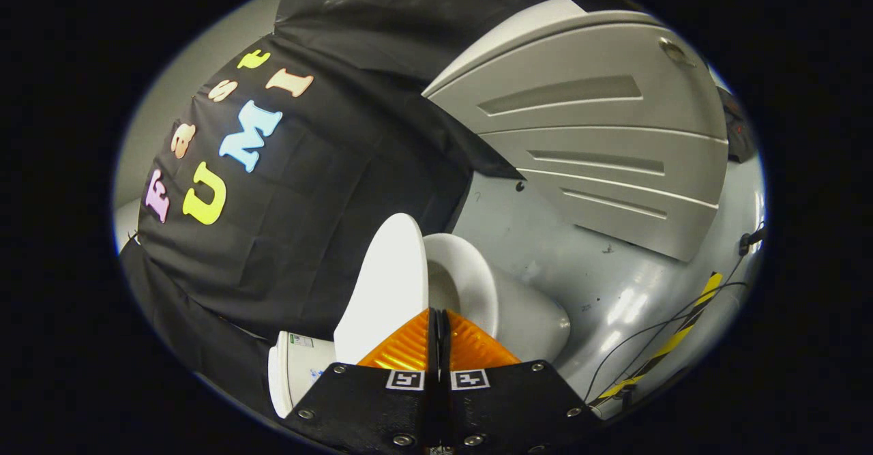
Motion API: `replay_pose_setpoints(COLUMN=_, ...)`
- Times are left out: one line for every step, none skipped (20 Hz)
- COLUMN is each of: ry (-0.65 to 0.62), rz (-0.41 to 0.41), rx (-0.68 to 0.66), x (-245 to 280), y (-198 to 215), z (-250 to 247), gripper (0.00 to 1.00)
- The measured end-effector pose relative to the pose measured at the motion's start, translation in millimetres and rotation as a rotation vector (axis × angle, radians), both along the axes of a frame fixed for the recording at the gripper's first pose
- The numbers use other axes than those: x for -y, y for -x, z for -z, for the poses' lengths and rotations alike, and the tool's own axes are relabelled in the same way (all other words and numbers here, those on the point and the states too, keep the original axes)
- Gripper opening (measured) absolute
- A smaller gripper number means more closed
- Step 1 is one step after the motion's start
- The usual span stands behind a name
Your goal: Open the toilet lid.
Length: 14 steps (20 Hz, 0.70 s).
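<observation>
Whole scene seen tilted. Largest, a black cloth wall (pixel 327 189) hanging in folds, with its lower edge meeting the floor behind the toilet. Next, a big grey ribbed panel (pixel 600 141) with long sunken grooves and a small round metal knob (pixel 675 51) near its far corner. Standing beside the cloth, its edge overlapping the cloth's edge.

Below the panel, a glossy grey floor (pixel 545 237), bare and open between the panel's lower edge and the toilet, with some scuffs and one small dark spot (pixel 520 186) near the cloth's edge. Much free room there, to the side of the bowl.

On the floor against the cloth wall, a white toilet bowl (pixel 532 318), with its round rim (pixel 470 271) open to view. Toilet lid (pixel 385 284) raised, standing up on edge away from the rim, leaning toward the cloth wall; a wedge of open space between lid and rim, widest at the far end. Behind the lid, the white tank (pixel 297 373), close to the cloth.

Thin dark cables (pixel 655 329) curving over the floor toward its outer edge, well apart from the bowl, crossing a strip of yellow and black tape (pixel 682 332).

Gripper (pixel 438 322) just in front of the bowl, fingers pressed together with only a thin slit between, nothing seen inside. Lid's near edge ending just beside the fingertips; cannot tell whether touching.
</observation>
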<state>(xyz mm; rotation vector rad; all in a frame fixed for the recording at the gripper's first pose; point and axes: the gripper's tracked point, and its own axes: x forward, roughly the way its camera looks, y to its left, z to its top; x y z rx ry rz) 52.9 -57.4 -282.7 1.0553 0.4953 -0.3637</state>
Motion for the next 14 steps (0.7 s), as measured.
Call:
replay_pose_setpoints(ry=0.016, rz=-0.006, rx=0.003, x=-2, y=-1, z=-8, gripper=0.0)
replay_pose_setpoints(ry=0.034, rz=-0.013, rx=0.007, x=-4, y=-2, z=-16, gripper=0.0)
replay_pose_setpoints(ry=0.049, rz=-0.021, rx=0.013, x=-5, y=-4, z=-24, gripper=0.0)
replay_pose_setpoints(ry=0.065, rz=-0.029, rx=0.019, x=-6, y=-5, z=-32, gripper=0.0)
replay_pose_setpoints(ry=0.083, rz=-0.037, rx=0.023, x=-8, y=-6, z=-40, gripper=0.0)
replay_pose_setpoints(ry=0.1, rz=-0.043, rx=0.028, x=-10, y=-8, z=-47, gripper=0.0)
replay_pose_setpoints(ry=0.118, rz=-0.049, rx=0.03, x=-12, y=-9, z=-55, gripper=0.0)
replay_pose_setpoints(ry=0.135, rz=-0.051, rx=0.033, x=-14, y=-10, z=-61, gripper=0.0)
replay_pose_setpoints(ry=0.149, rz=-0.057, rx=0.035, x=-16, y=-11, z=-66, gripper=0.0)
replay_pose_setpoints(ry=0.161, rz=-0.061, rx=0.039, x=-17, y=-12, z=-72, gripper=0.0)
replay_pose_setpoints(ry=0.169, rz=-0.064, rx=0.046, x=-20, y=-13, z=-78, gripper=0.0)
replay_pose_setpoints(ry=0.176, rz=-0.068, rx=0.054, x=-21, y=-14, z=-83, gripper=0.0)
replay_pose_setpoints(ry=0.187, rz=-0.07, rx=0.063, x=-24, y=-14, z=-89, gripper=0.0)
replay_pose_setpoints(ry=0.201, rz=-0.077, rx=0.067, x=-26, y=-15, z=-93, gripper=0.0)
